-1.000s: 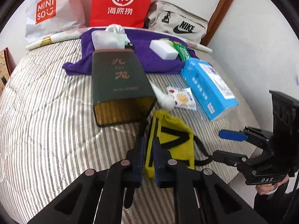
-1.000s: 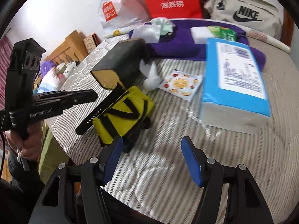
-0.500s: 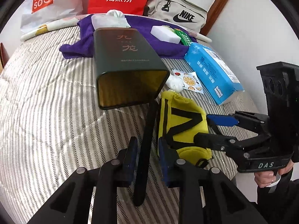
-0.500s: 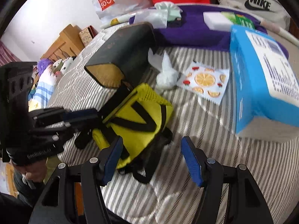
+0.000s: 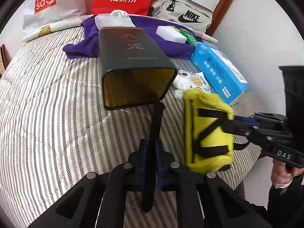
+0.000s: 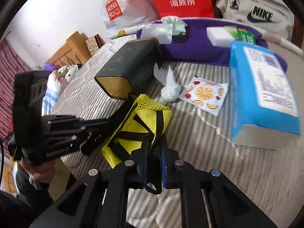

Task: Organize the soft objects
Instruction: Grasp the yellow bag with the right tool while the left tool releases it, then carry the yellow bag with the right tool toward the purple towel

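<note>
The left claw (image 5: 151, 157) is clamping its jaws on a flat black strap (image 5: 156, 121) that is running up toward the open end of a dark green tin (image 5: 133, 64), which is lying on the striped bed (image 5: 47, 104). The right claw (image 6: 153, 166) has just been closing, and its jaws are now pinching the black webbing at the near edge of the yellow mesh pouch (image 6: 138, 125). That pouch is sitting near the bed's edge, just beside the tin's mouth. Behind it, a crumpled white tissue (image 6: 170, 90), a fruit-printed sachet (image 6: 206, 95) and a blue tissue pack (image 6: 264, 91) are lying on the stripes.
</note>
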`<state>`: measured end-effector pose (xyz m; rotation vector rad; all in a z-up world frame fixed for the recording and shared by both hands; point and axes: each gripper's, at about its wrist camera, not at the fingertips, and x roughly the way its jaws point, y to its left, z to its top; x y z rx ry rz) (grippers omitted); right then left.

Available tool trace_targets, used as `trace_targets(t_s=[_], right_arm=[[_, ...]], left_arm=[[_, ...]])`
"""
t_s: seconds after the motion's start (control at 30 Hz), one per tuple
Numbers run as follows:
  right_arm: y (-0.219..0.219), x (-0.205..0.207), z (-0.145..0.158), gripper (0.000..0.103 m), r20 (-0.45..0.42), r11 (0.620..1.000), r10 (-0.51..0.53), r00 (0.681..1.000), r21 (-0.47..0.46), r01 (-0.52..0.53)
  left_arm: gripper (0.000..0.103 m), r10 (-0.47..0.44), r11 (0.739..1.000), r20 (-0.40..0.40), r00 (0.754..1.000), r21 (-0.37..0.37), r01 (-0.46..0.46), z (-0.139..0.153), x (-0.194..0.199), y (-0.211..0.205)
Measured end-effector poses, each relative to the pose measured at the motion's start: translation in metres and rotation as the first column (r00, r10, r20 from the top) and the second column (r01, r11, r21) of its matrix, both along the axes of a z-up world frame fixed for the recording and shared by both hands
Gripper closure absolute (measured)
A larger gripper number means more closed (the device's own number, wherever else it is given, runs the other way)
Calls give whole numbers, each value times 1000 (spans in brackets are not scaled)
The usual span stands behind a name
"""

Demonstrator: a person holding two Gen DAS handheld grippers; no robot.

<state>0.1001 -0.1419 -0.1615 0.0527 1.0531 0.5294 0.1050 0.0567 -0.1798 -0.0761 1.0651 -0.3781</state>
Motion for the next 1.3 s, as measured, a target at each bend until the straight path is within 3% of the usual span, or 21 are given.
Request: trace_targets(t_s=[0.17, 0.23, 0.3, 0.37, 0.43, 0.5, 0.77, 0.83, 0.93, 0.97, 1.03, 1.13, 1.3], right_arm=[[-27, -21, 11, 93, 26, 999, -23, 999, -37, 24], [-44, -29, 11, 93, 22, 998, -51, 998, -47, 52], [-55, -34, 8, 93, 10, 996, -69, 998, -52, 70], [-66, -41, 6, 93, 17, 994, -91, 996, -58, 92], [-77, -44, 2, 92, 2, 993, -110, 994, -51, 110], [-81, -46, -3, 91, 1, 991, -117, 993, -60, 117], [-89, -37, -21, 81, -70, 990, -137, 988, 6, 138], [-87, -34, -27, 64, -104, 990, -136, 985, 17, 139], [-82, -34, -28, 57, -74, 991, -126, 989, 42, 129], [-81, -34, -28, 58, -61, 990, -135, 989, 36, 137], [-80, -32, -29, 80, -39, 990, -139, 990, 21, 140], [-87, -31, -25, 91, -39, 987, -137, 990, 75, 139], [-96, -34, -10, 94, -17, 985, -137, 990, 101, 138]], left_arm=[[89, -7, 997, 6, 1000, 72, 6, 0, -1, -12], [75, -19, 997, 10, 1000, 74, 18, 0, -1, -17], [70, -32, 994, 26, 999, 101, 29, 1, -1, -27], [71, -30, 986, 57, 998, 167, 20, 0, -3, -37], [87, -31, 974, 77, 997, 225, 13, -1, -6, -45], [94, -42, 976, 66, 997, 216, 27, -1, -8, -48], [95, -31, 974, 64, 997, 225, 16, -1, -6, -51], [95, -27, 974, 69, 997, 225, 11, -2, -5, -52], [95, -18, 975, 82, 996, 221, -1, -3, -5, -54], [96, -18, 976, 89, 996, 218, -2, -3, -5, -53], [98, -15, 975, 93, 996, 221, -6, -3, -5, -53], [99, 7, 984, 81, 997, 177, -22, -2, -5, -48], [99, 36, 992, 82, 996, 121, -46, 6, -7, -42]])
